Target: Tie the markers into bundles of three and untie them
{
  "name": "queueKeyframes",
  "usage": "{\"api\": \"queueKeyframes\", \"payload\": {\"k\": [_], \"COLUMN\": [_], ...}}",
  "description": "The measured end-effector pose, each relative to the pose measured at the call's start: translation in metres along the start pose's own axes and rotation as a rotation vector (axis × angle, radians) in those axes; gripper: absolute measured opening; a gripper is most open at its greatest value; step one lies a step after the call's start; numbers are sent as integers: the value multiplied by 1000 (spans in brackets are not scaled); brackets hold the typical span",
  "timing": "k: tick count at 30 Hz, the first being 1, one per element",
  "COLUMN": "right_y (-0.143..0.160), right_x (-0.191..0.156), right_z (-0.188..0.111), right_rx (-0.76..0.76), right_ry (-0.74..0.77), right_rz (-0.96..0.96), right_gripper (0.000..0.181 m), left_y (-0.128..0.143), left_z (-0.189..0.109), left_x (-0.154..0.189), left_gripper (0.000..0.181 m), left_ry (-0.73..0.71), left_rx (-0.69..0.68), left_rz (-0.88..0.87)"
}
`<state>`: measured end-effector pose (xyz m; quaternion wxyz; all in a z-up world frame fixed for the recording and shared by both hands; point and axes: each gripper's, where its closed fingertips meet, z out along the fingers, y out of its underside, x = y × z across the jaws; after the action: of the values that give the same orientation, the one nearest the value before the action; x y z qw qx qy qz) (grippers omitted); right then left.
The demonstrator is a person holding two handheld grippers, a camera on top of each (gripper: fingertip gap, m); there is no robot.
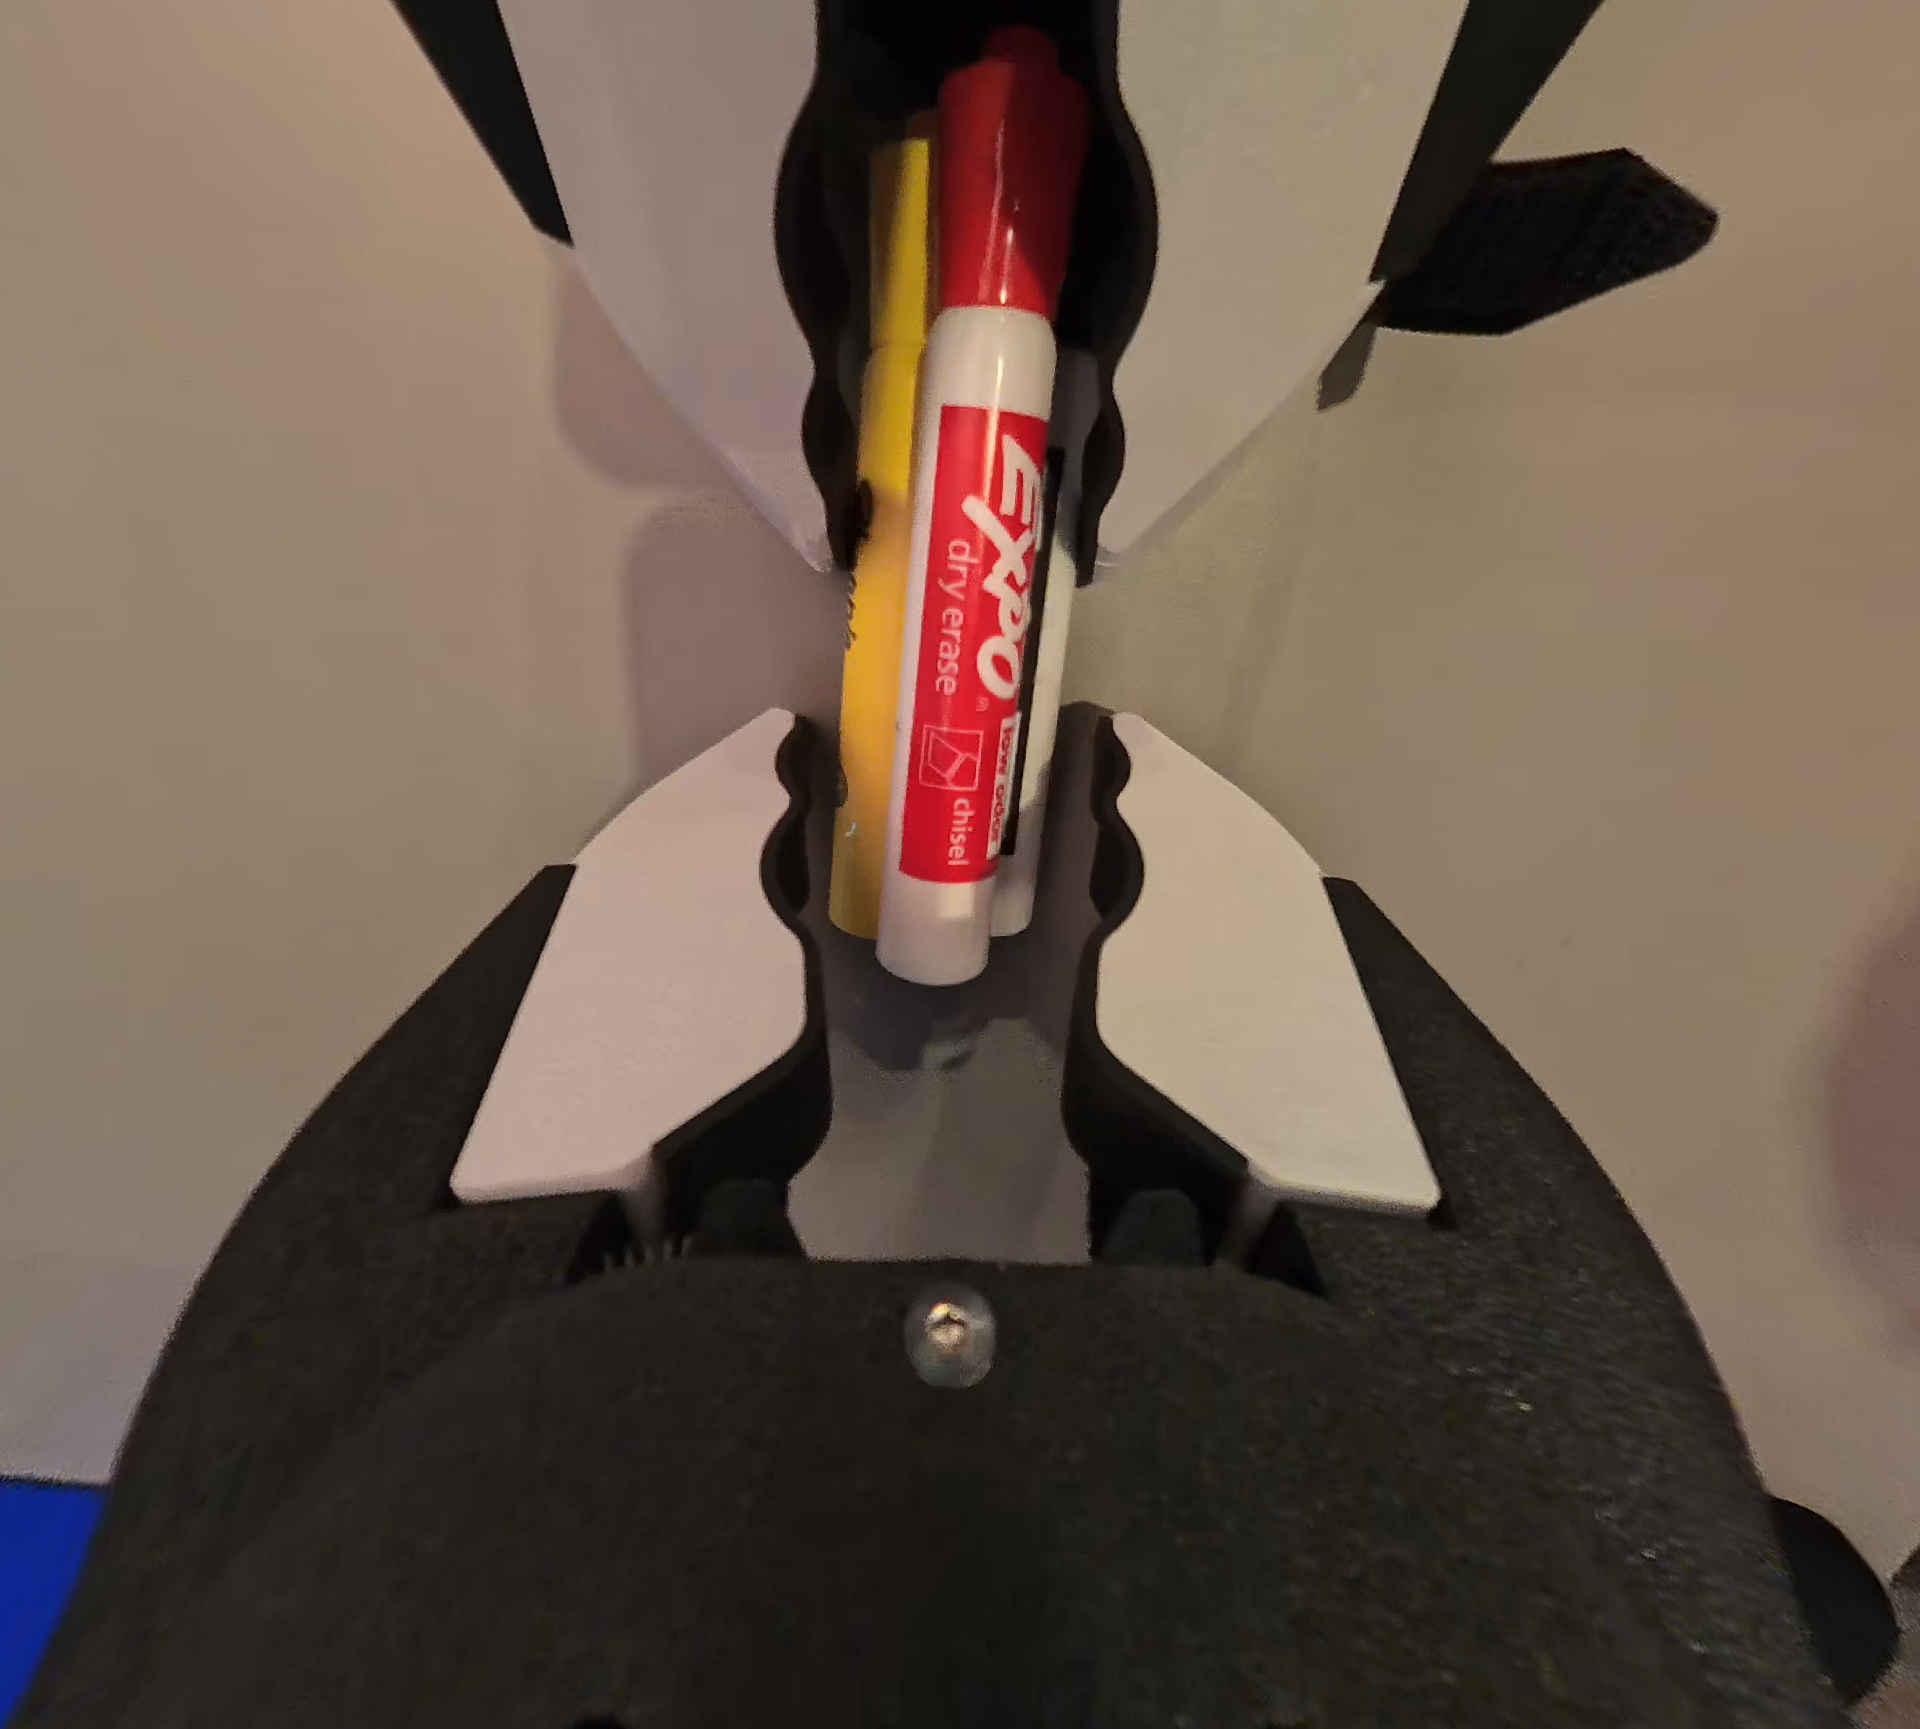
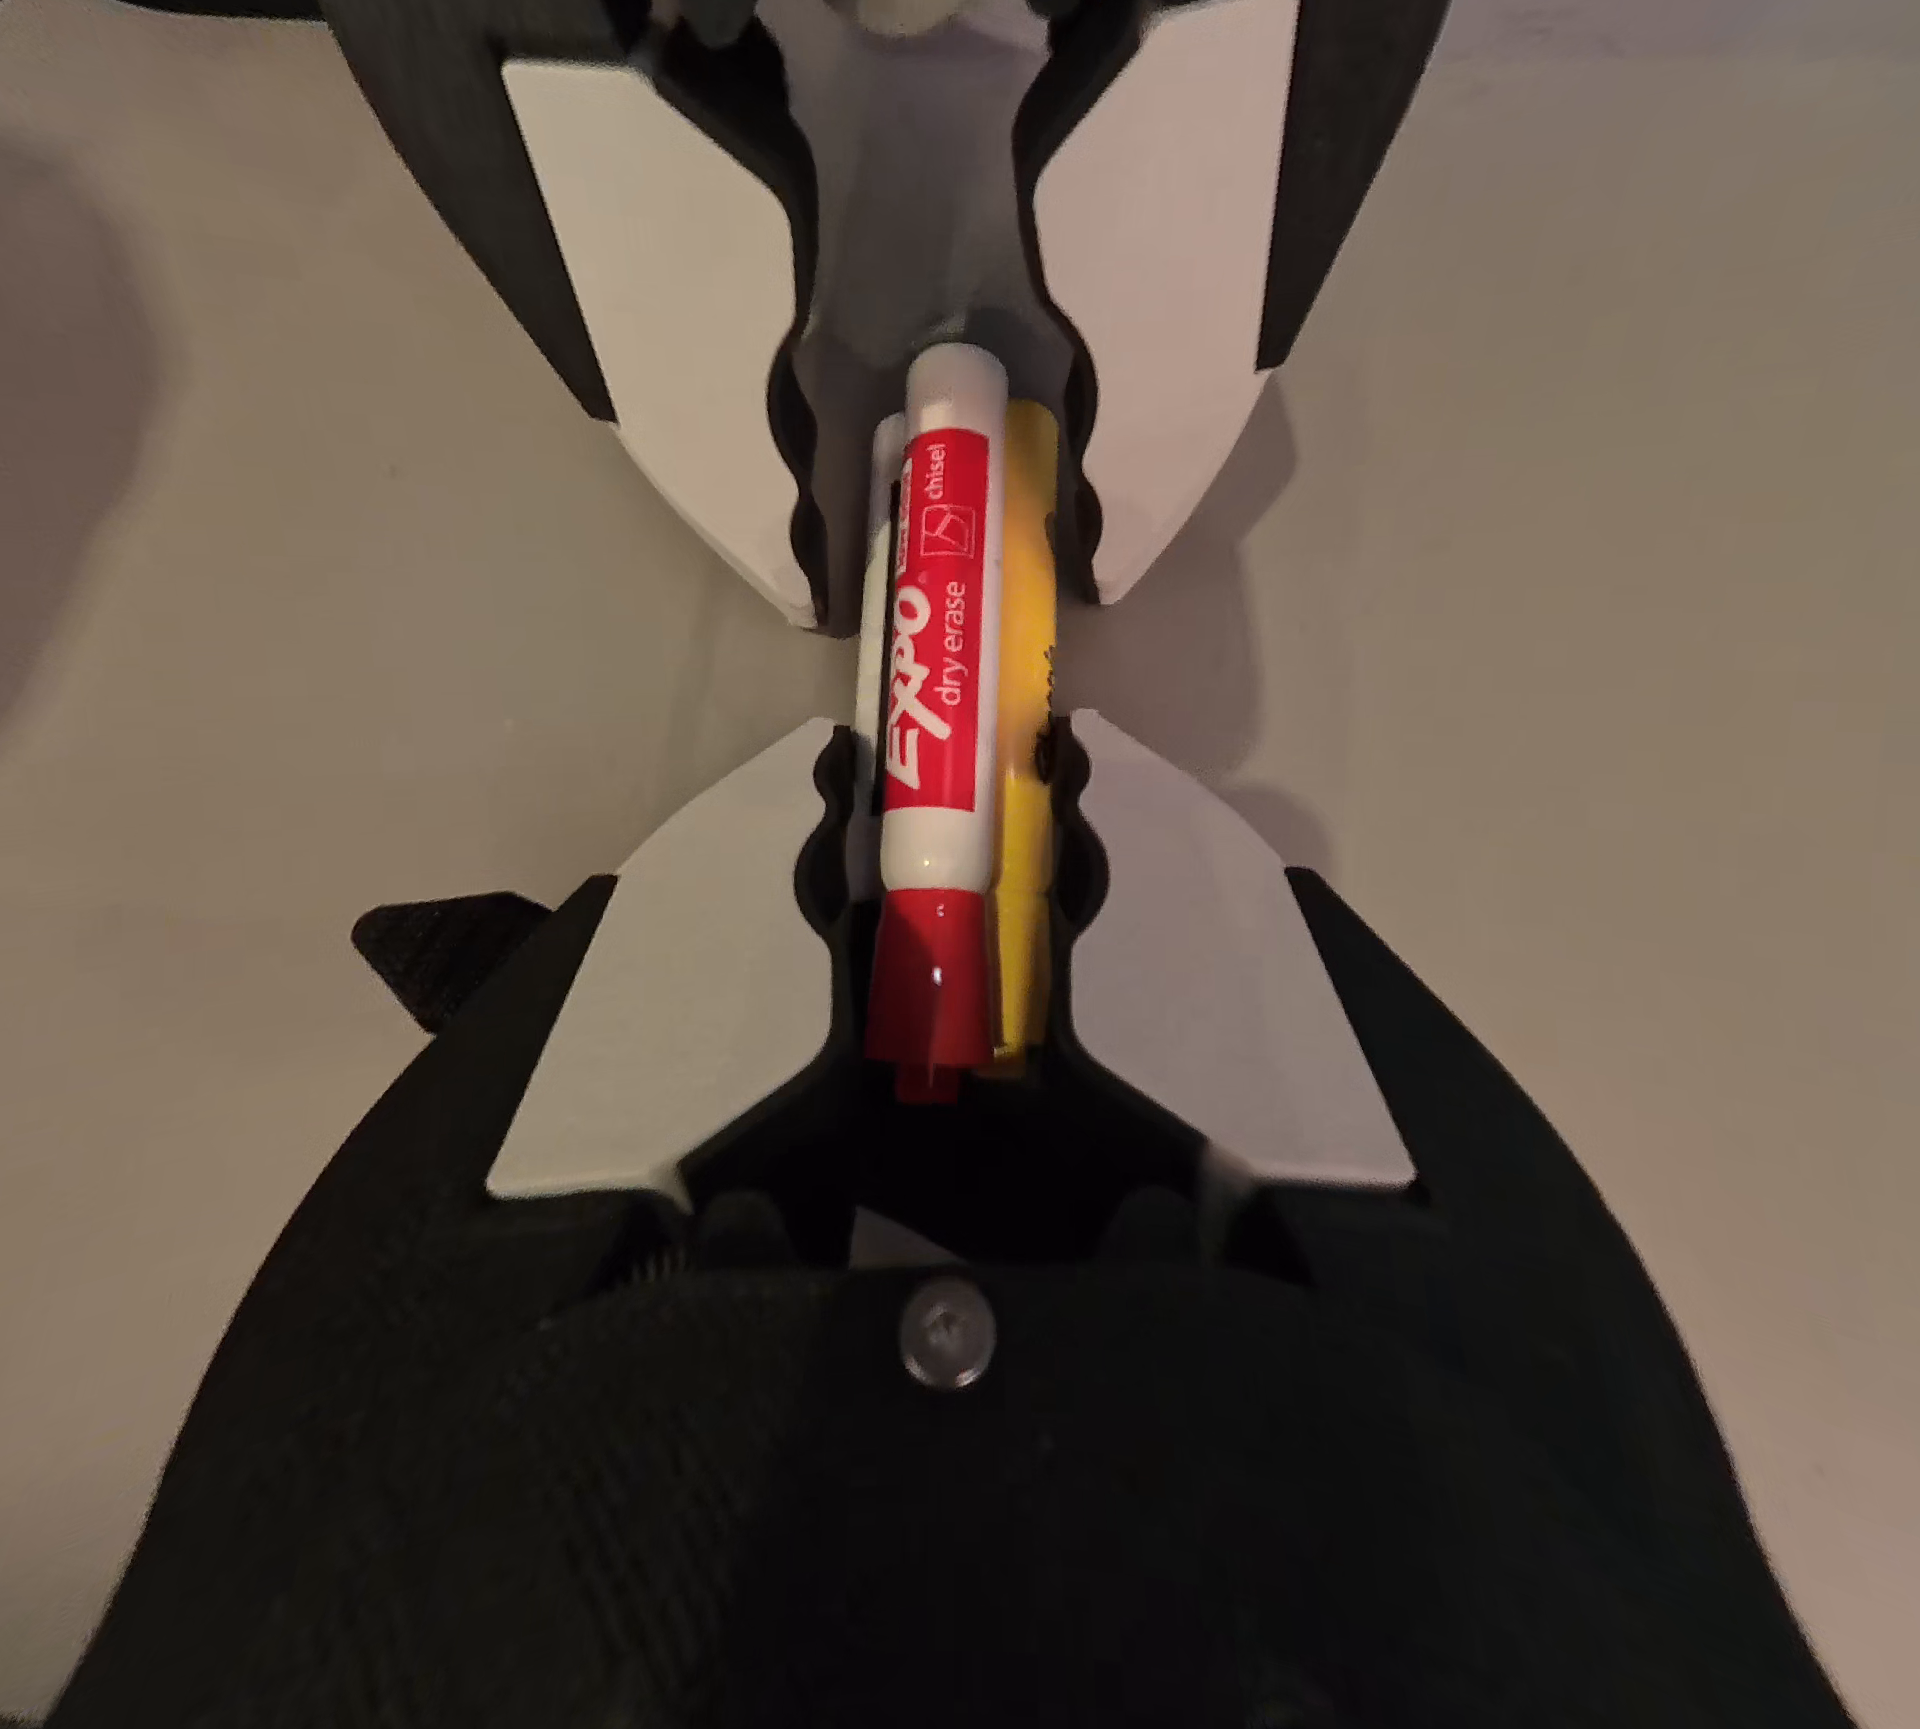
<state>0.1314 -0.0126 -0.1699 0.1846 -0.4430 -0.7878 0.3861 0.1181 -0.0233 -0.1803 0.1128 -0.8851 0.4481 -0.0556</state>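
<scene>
Lying in a tight stack between two facing grippers, the markers consist of a red marker [image 1: 966, 640] on top, a yellow marker [image 1: 883, 557] beside it and a third, white-bodied marker [image 1: 1049, 640] mostly hidden behind. In the left wrist view their long axis runs from 6 to 12 o'clock, caps pointing to 12 and butt ends to 6; the right wrist view shows the same line reversed, the red cap [image 2: 925, 983] toward 6.

The left gripper [image 1: 945, 806] has its fingers [image 1: 665, 952] closed to a narrow gap around the butt ends, though whether the pads actually press the barrels I cannot tell. The right gripper [image 2: 951, 796] has its fingers [image 2: 686, 983] clamped on the cap ends. A black strap [image 1: 1548, 245] pokes out at 2 o'clock behind the far gripper, apparently a fastening tie; no band is visible around the markers themselves. The pale desk [image 1: 260, 536] lies beneath, with a blue object [image 1: 52, 1513] at 8 o'clock.

The risk, as I judge it, is that the smooth round barrels roll over each other or slide lengthwise if either grip eases, fanning the stack apart. The hidden third marker looks likeliest to drop out unseen.
</scene>
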Motion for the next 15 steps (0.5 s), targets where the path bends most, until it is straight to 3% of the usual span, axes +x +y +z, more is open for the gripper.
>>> {"api": "queueKeyframes", "payload": {"k": [4, 5, 15], "right_y": [-1, -1, -1], "right_x": [-1, -1, -1], "right_z": [-1, -2, -3], "right_rx": [16, 21, 25], "right_ry": [2, 2, 25], "right_rz": [18, 18, -13], "right_gripper": [38, 38, 38], "left_y": [1, 1, -1], "left_z": [0, -1, 0], "left_x": [0, -1, 0], "left_gripper": [49, 39, 38], "left_ry": [-4, -4, 10], "left_rx": [-24, -33, -33], "left_rz": [-9, -3, 48]}}
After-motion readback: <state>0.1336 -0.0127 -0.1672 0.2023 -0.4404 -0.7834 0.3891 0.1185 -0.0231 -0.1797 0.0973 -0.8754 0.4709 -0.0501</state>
